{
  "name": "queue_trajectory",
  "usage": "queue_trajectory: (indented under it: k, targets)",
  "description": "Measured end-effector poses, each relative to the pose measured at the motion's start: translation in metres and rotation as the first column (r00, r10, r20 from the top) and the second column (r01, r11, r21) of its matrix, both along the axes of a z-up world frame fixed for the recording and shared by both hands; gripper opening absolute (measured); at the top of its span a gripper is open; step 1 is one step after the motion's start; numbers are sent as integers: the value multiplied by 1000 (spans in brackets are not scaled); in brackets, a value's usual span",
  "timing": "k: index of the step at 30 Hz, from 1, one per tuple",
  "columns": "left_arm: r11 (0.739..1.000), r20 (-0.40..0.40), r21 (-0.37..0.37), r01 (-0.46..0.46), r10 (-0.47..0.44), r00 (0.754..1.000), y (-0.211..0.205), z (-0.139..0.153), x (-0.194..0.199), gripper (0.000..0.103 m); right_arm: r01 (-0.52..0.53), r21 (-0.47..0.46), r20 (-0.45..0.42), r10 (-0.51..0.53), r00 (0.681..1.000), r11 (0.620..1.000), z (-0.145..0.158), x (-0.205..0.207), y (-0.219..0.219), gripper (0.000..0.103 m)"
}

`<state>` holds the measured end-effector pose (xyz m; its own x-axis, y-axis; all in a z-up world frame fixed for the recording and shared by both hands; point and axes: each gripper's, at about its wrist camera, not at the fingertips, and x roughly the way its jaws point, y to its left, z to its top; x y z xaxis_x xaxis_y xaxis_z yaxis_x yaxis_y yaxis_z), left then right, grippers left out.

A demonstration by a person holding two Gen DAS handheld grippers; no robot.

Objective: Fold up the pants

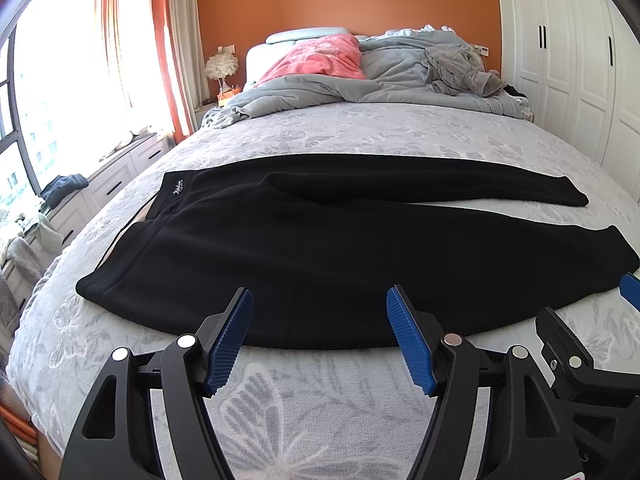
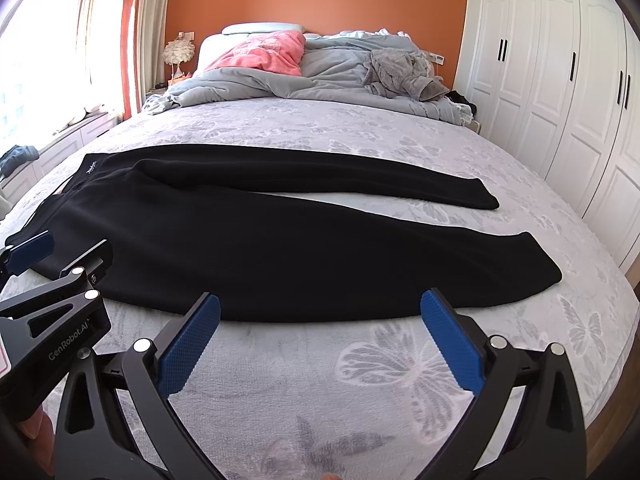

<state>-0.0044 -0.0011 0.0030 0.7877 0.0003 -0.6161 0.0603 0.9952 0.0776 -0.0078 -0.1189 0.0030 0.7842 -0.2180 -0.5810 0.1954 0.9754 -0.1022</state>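
Left wrist view: your left gripper (image 1: 320,308) hovers over the near edge of the bed (image 1: 320,128) with its fingers (image 1: 234,340) spread wide and nothing between them. One pair of black pants (image 1: 320,248) lies flat across the bed, waistband to the left by the window, two legs running right, a wedge of bedspread showing between them. The near leg's edge sits just ahead of your fingertips; whether they touch it cannot be told from here. A part of your right gripper (image 1: 630,290) shows at the right margin. Right wrist view: your right gripper (image 2: 320,320) is likewise wide and empty, pointed at the near leg toward the cuff end; a part of the left gripper shows at the left margin. Count: one pair of pants, two grippers, one pink pillow (image 2: 260,54), one rumpled grey quilt (image 2: 340,76) at the head of the bed. Handling, judged: the fabric looks thick, soft and limp, probably fleece, light enough but it will sag and drag on the bedspread. Pinch the near leg's edge at two points, your left nearer the waistband, your right nearer the cuff, taking both layers so the leg carries over as one.
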Motion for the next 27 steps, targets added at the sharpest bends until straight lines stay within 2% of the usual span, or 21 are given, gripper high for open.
queue_trajectory:
  k: [15,18,19,21,23,25,27]
  targets:
    - [1000,-5,-2,-1,1,1000,2,0,1,67,-6,6,-7,7,1000,1000,-3,1,1,98]
    - [1000,-23,-22,2,-3,1000,6,0,3,72,-17,16,-49,18,999,1000,-3,5,-7,98]
    - [999,-40,-37,16,-17,999,11,1,5,76,-29,31,-57,31,998,999,3,7,-15,98]
    - [997,-43,-73,35,-38,998,24,9,10,76,-62,41,-52,64,997,997,20,15,-39,98]
    - [990,-44,-129,55,-62,997,46,22,24,85,-54,-21,-58,53,997,998,36,34,-70,98]
    - [990,-39,-138,30,-36,999,66,34,44,86,-37,-50,-51,35,998,998,42,55,-105,98]
    - [994,-20,-113,-5,3,1000,85,44,74,86,-9,-58,-66,5,998,998,41,87,-152,98]
